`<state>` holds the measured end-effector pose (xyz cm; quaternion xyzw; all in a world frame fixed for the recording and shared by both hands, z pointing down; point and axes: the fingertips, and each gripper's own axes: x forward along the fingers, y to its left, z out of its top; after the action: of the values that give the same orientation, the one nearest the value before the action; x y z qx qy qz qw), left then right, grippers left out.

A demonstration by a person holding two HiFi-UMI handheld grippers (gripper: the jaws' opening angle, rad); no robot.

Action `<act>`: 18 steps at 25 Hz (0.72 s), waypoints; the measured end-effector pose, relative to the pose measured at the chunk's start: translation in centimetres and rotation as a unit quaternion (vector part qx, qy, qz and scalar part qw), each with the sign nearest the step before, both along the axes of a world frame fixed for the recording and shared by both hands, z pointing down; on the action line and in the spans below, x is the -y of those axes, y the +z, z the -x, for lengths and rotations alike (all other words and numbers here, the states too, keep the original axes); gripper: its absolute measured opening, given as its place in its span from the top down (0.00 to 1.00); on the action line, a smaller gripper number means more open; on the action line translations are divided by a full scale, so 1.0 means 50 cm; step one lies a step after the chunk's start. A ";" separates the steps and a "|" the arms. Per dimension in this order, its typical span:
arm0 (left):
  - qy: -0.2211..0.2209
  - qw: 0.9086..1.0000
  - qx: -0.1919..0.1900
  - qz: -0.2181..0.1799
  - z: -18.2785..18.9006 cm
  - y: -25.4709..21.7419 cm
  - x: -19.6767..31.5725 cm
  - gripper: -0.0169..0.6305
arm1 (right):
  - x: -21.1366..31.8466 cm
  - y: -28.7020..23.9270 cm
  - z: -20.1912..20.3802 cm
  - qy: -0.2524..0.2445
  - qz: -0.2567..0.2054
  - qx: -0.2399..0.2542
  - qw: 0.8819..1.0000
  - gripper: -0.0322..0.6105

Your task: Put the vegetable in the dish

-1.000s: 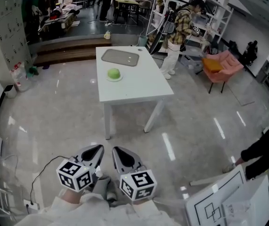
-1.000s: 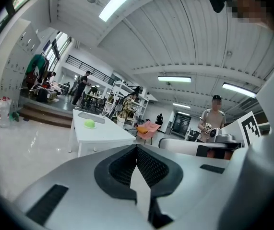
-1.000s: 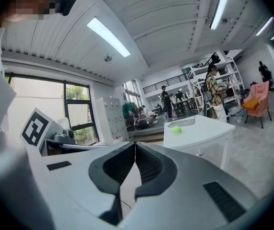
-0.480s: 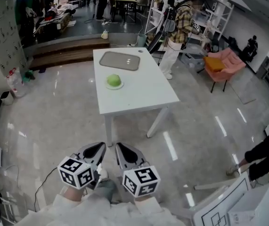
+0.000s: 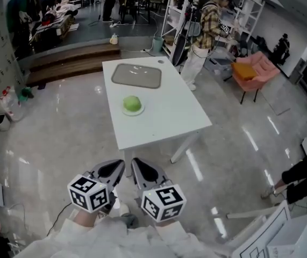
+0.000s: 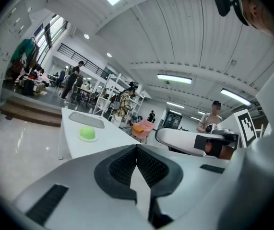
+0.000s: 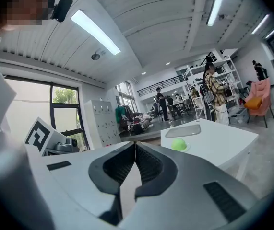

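The green vegetable [image 5: 133,103] sits on a small white saucer [image 5: 125,110] mid-bench, with the grey dish [image 5: 137,75] just beyond it on the bench [image 5: 169,117]. Well short of the bench, the left hand-held gripper [image 5: 119,164] and the right hand-held gripper [image 5: 135,162] hang side by side, both pinched closed on nothing. The danger is that the round vegetable likely rolls, so jaws arriving closed or off-centre could knock it off the saucer.

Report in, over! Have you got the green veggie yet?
Left tongs shut, empty. Right tongs shut, empty. Green vegetable untouched on small white plate, on the table near grey tray. Only floor between us and it.
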<state>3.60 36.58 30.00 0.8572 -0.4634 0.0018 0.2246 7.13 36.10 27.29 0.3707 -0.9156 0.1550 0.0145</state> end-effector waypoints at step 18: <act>0.032 0.999 0.008 0.025 0.064 0.047 0.173 0.96 | 0.176 0.056 0.039 0.048 0.030 -0.001 0.998 0.93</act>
<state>0.41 27.92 32.37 0.8657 -0.4374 0.0271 0.2419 5.19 27.32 30.10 0.4135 -0.8919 0.1823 0.0193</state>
